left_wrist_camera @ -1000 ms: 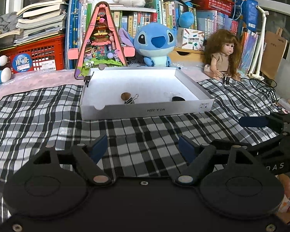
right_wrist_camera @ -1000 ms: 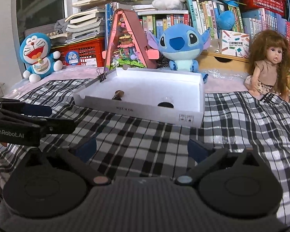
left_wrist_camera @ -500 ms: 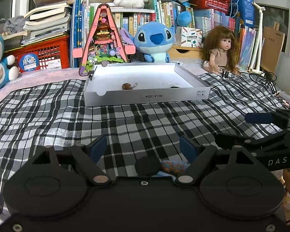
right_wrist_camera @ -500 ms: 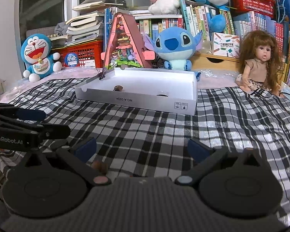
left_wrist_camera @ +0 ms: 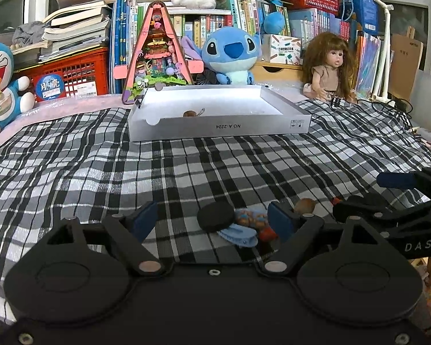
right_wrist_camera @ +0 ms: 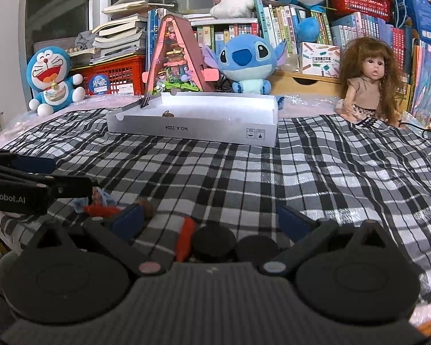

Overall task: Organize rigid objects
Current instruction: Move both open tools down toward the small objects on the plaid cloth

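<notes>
Both the left gripper [left_wrist_camera: 212, 220] and right gripper [right_wrist_camera: 211, 220] are held wide apart, gripping nothing. A round, flat black disc [left_wrist_camera: 215, 216] is seen between the left fingers at the near edge of the plaid cloth [left_wrist_camera: 186, 172], beside a blue clip [left_wrist_camera: 238, 235]; the white box [left_wrist_camera: 215, 128] lies toward the far edge

A black-and-white checked cloth [left_wrist_camera: 186, 166] covers the counter. Behind it, packed bookshelves [left_wrist_camera: 261, 20] run along the back, with a red crate [left_wrist_camera: 71, 72] under stacked books [left_wrist_camera: 77, 31]. Dark windows [right_wrist_camera: 57, 11] sit at upper left; the light is dim and indoor.
</notes>
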`<state>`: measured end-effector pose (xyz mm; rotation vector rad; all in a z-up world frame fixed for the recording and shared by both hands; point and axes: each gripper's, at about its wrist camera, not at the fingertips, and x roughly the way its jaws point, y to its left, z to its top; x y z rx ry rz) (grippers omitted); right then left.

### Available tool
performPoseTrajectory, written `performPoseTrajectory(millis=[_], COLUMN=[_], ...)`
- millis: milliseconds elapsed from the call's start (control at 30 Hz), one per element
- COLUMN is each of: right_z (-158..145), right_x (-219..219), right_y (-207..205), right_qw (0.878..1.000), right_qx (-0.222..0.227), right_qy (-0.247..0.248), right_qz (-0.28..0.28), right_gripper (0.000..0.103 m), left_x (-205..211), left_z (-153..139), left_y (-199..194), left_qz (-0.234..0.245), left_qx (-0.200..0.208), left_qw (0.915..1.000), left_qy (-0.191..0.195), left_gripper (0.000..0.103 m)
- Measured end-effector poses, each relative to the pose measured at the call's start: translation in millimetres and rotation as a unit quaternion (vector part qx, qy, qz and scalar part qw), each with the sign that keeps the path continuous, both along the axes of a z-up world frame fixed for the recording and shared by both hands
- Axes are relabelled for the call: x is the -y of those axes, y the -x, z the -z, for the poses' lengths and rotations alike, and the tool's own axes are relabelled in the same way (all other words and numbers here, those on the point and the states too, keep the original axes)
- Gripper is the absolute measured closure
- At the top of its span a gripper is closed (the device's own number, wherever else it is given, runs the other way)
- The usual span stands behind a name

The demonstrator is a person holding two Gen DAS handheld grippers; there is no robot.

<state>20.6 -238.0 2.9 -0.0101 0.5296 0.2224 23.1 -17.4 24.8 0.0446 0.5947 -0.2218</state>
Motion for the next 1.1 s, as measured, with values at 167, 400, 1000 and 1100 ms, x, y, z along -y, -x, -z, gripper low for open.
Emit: performPoseTrajectory(millis=[167, 400, 1000, 1100], right_z=[4.1, 6.2, 6.8, 7.4], right_x=[2.9, 5.8, 2.7, 4.3], right_y=[9.1, 19.0, 25.4, 22.8], right_qw=[1.000, 1.000, 1.000, 0.999], right_qx=[-0.004, 0.004, 0.005, -0.002], right_qy=[-0.014, -0.016, -0.025, -0.040], right_qz=[-0.002, 0.010, 0.000, -0.004], right_gripper=[0.002, 0.010, 0.064, 0.065], left_x=[1.4, 0.2, 10.5, 11.6], left_z=[2.6, 6.5, 12.7, 14.0], left_y=[5.5, 15.9, 8.3, 6.0], left_qz=[-0.004, -0.007, -0.018, -0.026], left_qx=[0.000, -0.008, -0.022, -0.020], left_qw=[1.0000, 0.9997, 0.9995, 0.9994], left_qy=[0.006, 0.022, 0.012, 0.005], left_gripper=[0.021, 0.029, 0.065, 0.065])
